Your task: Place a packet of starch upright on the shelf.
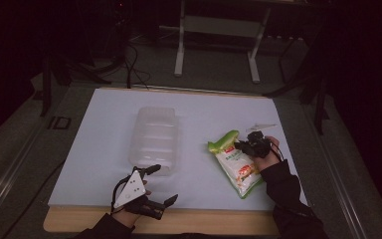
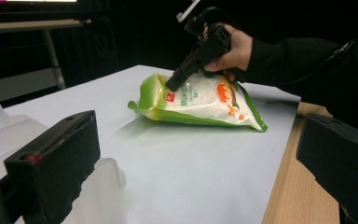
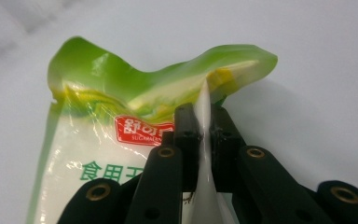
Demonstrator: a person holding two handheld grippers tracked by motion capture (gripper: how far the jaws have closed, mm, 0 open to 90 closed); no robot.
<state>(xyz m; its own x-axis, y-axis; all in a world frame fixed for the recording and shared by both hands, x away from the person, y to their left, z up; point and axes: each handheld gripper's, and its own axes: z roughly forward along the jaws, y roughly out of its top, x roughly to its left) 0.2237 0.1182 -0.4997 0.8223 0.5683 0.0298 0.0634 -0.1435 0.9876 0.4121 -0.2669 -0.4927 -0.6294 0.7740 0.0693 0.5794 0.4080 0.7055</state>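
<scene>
Nearest the person, the left claw (image 1: 161,185) hovers over the front edge of the white tabletop (image 1: 104,149), jaws spread wide with nothing between them, just beside the clear plastic box (image 1: 155,137). Across to the right, the right claw (image 3: 204,122) is clamped tight on a fold of the green-and-white bag (image 3: 121,140) near its top seal. The bag (image 1: 236,167) lies on the tabletop's right side, well apart from the box.
</scene>
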